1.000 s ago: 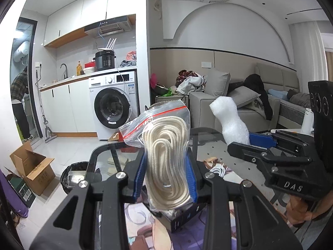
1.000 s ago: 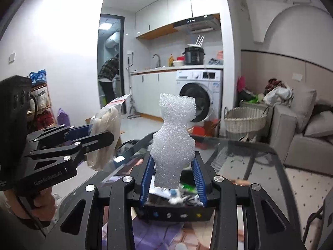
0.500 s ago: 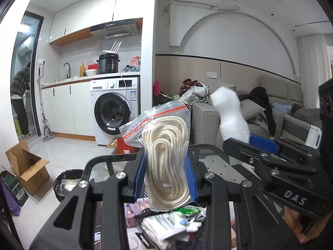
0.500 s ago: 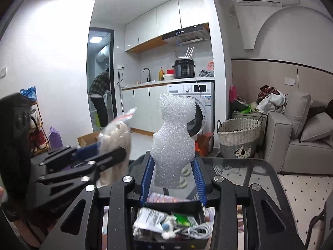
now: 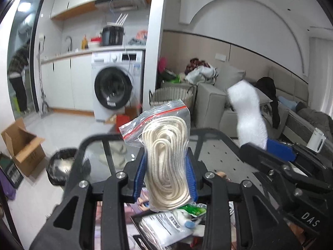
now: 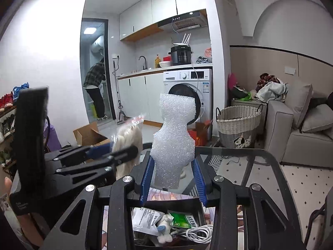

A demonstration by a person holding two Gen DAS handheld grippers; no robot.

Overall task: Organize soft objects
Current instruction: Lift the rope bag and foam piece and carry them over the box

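Note:
My left gripper [image 5: 166, 175] is shut on a clear zip bag of coiled white rope [image 5: 166, 158], which stands upright between its blue pads. My right gripper [image 6: 173, 179] is shut on a white foam piece [image 6: 174, 141], also upright. Both are held above a black box [image 6: 199, 208] that contains packets, a white cable and other small items. In the left wrist view the right gripper [image 5: 276, 152] with the foam piece [image 5: 247, 114] shows at the right. In the right wrist view the left gripper [image 6: 116, 152] with the rope bag [image 6: 129, 141] shows at the left.
The box sits on a glass-topped table [image 6: 249, 158] with a black frame. Beyond it are a wicker basket [image 6: 237, 125], a washing machine [image 6: 187, 95], a grey sofa [image 6: 301, 125], a cardboard box [image 5: 20, 145] and a black bin [image 5: 60, 162]. A person [image 6: 95, 87] stands in the far doorway.
Both grippers have travelled sideways together with their loads, so the black box of items now lies under them. The grips are unchanged.

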